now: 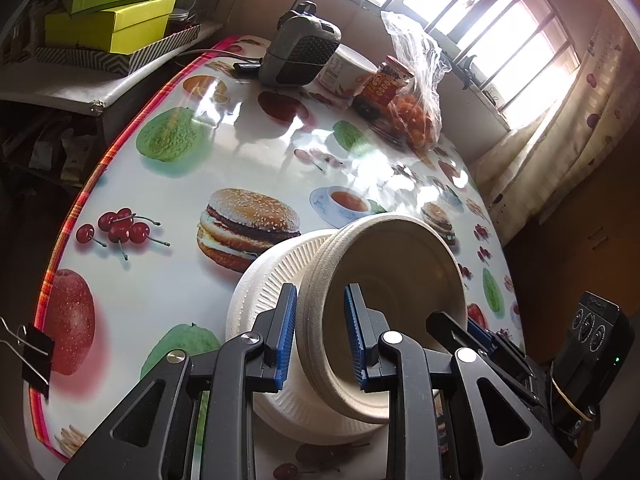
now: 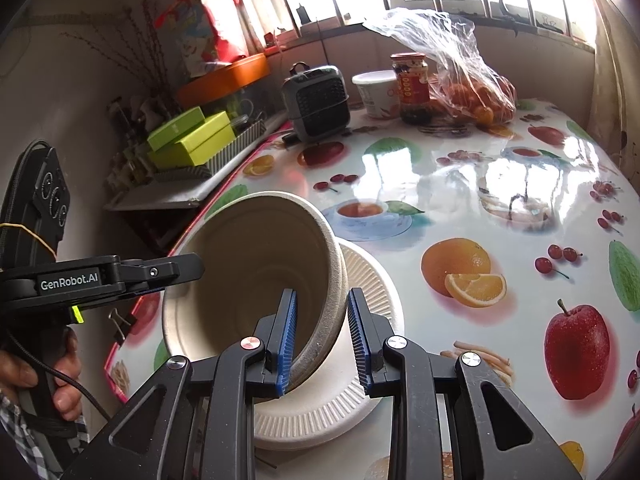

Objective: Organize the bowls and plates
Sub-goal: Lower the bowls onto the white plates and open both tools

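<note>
Ahead, a heater (image 1: 300, 54), tub (image 1: 344, 70), jar (image 1: 384, 84) and bag of oranges (image 1: 416, 108) crowd the far tabletop (image 1: 168, 288), well apart from the plate (image 2: 360, 384). The plate's near edge is hidden behind the gripper frames. The left hand-held gripper (image 1: 320, 336) and right hand-held gripper (image 2: 322, 340), both narrow, each clamp the rim of the bowls (image 1: 392, 280), tilted above the plate.

Daylight enters through the barred window (image 1: 472, 12), which is overexposed to white in both views. Strong glare patches lie on the glossy worktop (image 1: 248, 128), washing out its printed pattern near the centre. Left-hand shelving (image 1: 48, 132) sits in deep shadow. Fisheye distortion bends the worktop edge and window bars; corners vignette to black. Focus is sharp throughout, with no motion blur.
</note>
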`<action>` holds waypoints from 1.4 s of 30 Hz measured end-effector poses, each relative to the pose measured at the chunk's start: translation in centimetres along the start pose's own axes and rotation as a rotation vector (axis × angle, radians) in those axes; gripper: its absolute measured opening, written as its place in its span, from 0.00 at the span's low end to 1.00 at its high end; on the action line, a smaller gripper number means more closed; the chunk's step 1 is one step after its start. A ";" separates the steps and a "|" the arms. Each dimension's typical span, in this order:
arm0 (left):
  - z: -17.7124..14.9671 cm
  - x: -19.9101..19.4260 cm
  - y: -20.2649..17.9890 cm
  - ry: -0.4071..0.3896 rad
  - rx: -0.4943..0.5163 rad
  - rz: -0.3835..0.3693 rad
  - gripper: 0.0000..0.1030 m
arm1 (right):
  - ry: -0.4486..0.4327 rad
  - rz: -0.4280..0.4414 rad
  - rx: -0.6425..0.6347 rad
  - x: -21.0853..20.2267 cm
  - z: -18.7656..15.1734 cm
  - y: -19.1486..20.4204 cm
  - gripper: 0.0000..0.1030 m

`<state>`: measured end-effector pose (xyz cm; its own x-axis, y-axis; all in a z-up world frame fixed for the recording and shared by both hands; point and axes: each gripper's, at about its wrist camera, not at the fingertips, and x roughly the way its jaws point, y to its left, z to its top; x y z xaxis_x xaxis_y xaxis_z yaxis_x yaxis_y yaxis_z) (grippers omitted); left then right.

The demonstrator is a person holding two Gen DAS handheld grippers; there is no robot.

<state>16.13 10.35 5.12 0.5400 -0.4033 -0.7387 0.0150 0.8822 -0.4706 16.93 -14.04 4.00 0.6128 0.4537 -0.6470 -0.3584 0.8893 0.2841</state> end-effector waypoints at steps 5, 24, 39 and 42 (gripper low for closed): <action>0.1 0.3 0.2 0.010 -0.001 0.002 0.24 | 0.009 -0.002 0.006 0.4 0.0 -0.1 0.25; 0.2 1.2 0.4 0.029 -0.010 0.006 0.24 | 0.018 -0.004 0.011 0.8 0.1 -0.4 0.25; 0.3 1.7 0.2 0.036 -0.006 0.018 0.32 | 0.018 -0.001 0.014 0.9 0.1 -0.5 0.31; 0.3 1.6 0.3 0.030 -0.009 0.019 0.36 | 0.018 0.000 0.012 1.0 0.1 -0.4 0.34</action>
<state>17.26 10.07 3.97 0.5147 -0.3936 -0.7617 -0.0028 0.8876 -0.4606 17.74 -13.96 3.31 0.6003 0.4525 -0.6595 -0.3495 0.8901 0.2926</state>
